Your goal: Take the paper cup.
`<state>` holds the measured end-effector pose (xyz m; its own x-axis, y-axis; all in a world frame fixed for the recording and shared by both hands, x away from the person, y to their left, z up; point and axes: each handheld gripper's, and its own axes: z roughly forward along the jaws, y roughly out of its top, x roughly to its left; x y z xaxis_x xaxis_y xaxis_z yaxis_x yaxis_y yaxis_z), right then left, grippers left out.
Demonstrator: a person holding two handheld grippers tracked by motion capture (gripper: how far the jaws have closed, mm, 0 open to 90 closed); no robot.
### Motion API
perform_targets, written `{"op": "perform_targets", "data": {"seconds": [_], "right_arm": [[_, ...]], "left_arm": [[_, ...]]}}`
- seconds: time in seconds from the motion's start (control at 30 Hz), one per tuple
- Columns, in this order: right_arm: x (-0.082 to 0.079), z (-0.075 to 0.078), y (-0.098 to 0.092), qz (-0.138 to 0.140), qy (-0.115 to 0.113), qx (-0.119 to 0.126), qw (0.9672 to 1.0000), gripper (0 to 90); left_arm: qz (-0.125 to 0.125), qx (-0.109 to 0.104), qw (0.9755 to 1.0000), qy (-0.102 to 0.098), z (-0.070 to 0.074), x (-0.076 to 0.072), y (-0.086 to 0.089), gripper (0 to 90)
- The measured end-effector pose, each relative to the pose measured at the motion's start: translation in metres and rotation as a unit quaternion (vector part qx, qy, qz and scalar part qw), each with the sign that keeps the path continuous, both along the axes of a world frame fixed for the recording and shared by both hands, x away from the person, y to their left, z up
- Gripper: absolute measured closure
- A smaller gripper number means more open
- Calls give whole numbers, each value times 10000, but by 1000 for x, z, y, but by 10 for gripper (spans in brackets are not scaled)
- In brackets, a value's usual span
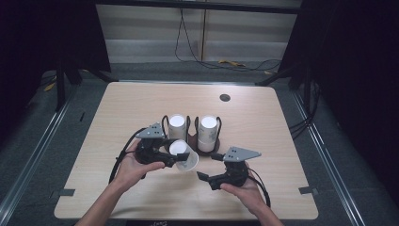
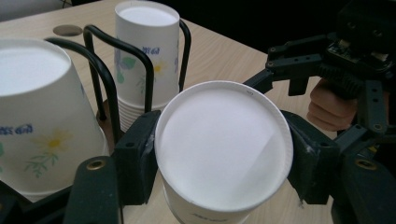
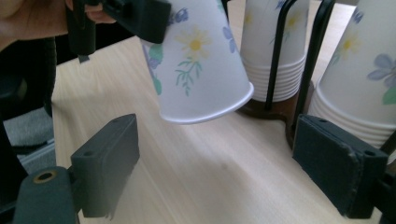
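A single paper cup (image 1: 186,158) with a flower print hangs upside down and tilted just above the table, in front of the cup holders. My left gripper (image 1: 173,157) is shut on it near its base. In the left gripper view the cup's white bottom (image 2: 224,144) faces the camera between the two black jaws. My right gripper (image 1: 209,166) stands open to the right of the cup, nothing between its jaws. In the right gripper view the held cup (image 3: 201,60) hangs up ahead, its rim clear of the wood, and my right gripper (image 3: 224,163) gapes wide below it.
Two stacks of upside-down cups stand in black wire holders behind the grippers, one on the left (image 1: 177,123) and one on the right (image 1: 207,132). A round cable hole (image 1: 225,97) lies farther back. The light wooden table (image 1: 263,122) is bare on both sides.
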<state>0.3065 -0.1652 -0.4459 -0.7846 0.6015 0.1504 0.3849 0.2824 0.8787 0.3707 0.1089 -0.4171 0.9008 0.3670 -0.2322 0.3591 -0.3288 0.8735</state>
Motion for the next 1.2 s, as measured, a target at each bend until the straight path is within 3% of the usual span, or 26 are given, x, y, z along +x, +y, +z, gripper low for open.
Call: {"op": "perform_targets", "data": {"seconds": [0.27,0.47,0.53,0.8,1.2], "right_arm": [[-1,-7,0,156,12,-33,9999,158],[1,-8,7,233,-67,48,9997,142],[0,-8,8,281,-97,93,9995,140],[1,-8,12,398,-108,219,9989,136],[2,-7,13,489,-116,420,9979,146]], "left_arm": [[-238,-112,9996,127,-7,-5,-11,354],[-386,-150,9991,-6,5,-10,-14,354],[-459,-354,9983,90,7,-9,-11,354],[-504,-353,9980,117,7,-12,-15,354],[-628,-540,9962,279,9,-15,-22,355]]}}
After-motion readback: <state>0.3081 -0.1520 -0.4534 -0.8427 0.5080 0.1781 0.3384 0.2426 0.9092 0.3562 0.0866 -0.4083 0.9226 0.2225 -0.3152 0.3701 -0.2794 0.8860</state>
